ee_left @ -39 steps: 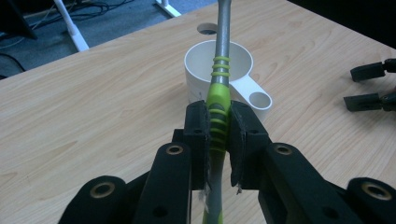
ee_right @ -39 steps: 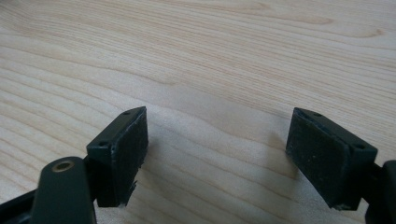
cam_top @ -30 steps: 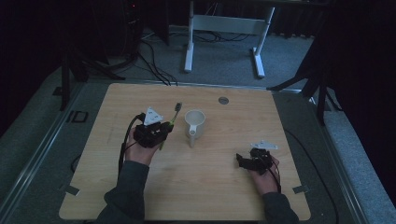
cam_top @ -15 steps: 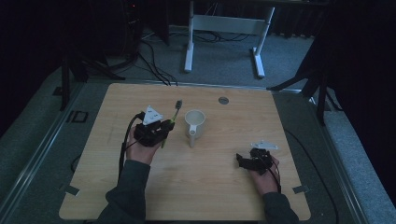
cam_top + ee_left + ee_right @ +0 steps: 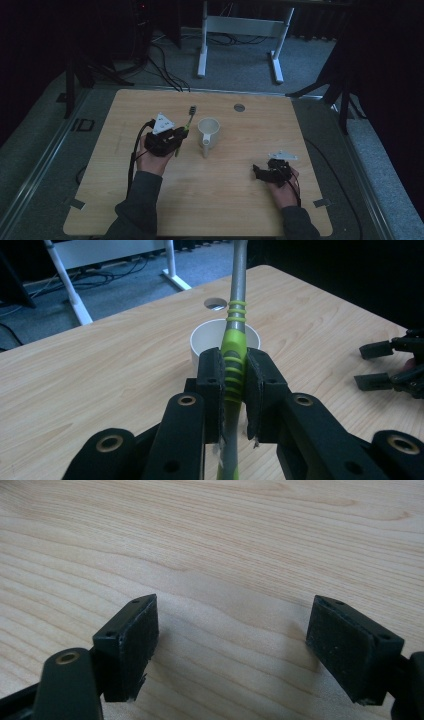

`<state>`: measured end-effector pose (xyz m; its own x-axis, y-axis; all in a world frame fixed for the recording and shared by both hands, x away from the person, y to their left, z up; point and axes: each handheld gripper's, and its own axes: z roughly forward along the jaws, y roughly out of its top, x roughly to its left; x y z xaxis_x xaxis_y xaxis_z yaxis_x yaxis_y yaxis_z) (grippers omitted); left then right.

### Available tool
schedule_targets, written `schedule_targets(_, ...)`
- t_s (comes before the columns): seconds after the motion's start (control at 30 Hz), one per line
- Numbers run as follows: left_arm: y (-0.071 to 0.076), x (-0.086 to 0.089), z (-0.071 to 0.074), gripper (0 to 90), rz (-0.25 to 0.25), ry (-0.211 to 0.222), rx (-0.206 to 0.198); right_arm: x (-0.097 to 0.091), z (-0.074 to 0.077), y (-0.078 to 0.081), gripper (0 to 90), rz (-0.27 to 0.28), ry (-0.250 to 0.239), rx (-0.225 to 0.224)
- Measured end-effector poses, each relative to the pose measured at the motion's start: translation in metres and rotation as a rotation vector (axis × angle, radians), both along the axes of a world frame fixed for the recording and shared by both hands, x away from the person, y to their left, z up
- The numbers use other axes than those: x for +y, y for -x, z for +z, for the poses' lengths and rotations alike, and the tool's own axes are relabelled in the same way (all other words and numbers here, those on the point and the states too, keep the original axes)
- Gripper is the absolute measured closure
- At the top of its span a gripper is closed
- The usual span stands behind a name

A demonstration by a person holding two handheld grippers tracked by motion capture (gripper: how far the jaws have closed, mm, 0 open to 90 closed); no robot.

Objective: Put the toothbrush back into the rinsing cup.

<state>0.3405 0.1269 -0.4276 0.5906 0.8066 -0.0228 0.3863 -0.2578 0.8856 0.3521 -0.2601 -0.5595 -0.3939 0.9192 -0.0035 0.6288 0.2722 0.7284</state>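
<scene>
My left gripper (image 5: 176, 138) is shut on the green grip of a green and grey toothbrush (image 5: 189, 117), whose head points toward the far edge of the table. In the left gripper view the toothbrush (image 5: 235, 347) stands between the two black pads (image 5: 212, 377), rising past the top of the frame. A white cup (image 5: 208, 132) stands just right of that gripper, its rim (image 5: 202, 332) showing behind the jaws. My right gripper (image 5: 256, 172) rests low at the table's front right, open, nothing between its pads (image 5: 132, 647). It appears too at the right edge as the right gripper (image 5: 372, 365).
The wooden table (image 5: 225, 200) has a round cable hole (image 5: 239, 107) near its far edge and tape marks at the front corners. A white desk frame (image 5: 240, 27) and cables lie on the grey floor beyond.
</scene>
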Motion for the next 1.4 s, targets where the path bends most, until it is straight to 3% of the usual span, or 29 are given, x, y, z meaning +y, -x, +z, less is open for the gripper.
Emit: schedule_targets(1.4, -0.003, -0.010, 0.007, 78.7, -0.025, 0.050, -0.054, 0.000, 0.000, 0.000, 20.4, -0.001, -0.003, 0.001)
